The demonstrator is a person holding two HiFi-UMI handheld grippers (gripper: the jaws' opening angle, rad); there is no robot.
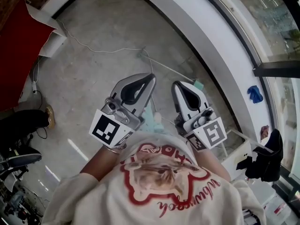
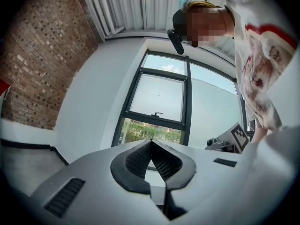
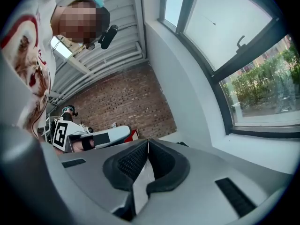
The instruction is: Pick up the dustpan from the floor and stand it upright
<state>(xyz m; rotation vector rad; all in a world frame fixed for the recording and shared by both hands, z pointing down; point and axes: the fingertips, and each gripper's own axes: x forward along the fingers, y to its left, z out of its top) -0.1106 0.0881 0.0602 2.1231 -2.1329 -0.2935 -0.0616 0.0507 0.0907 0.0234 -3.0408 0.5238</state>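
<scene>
In the head view my two grippers are held side by side in front of my chest, above the concrete floor. The left gripper [image 1: 151, 77] is shut with nothing in it, its tips touching [image 2: 151, 142]. The right gripper [image 1: 176, 85] is also shut and empty [image 3: 147, 142]. On the floor beyond them lies a thin pale handle [image 1: 164, 68]. A pale teal piece [image 1: 151, 119] shows between and below the grippers; it looks like the dustpan and is mostly hidden by them. Neither gripper touches it.
A red panel [image 1: 18, 55] stands at the left, and a thin cable [image 1: 93, 46] trails over the floor. A white window sill [image 1: 225, 46] curves along the right, with a blue cloth [image 1: 254, 93] on it. A black object [image 1: 267, 156] and a white box [image 1: 236, 151] sit at the lower right.
</scene>
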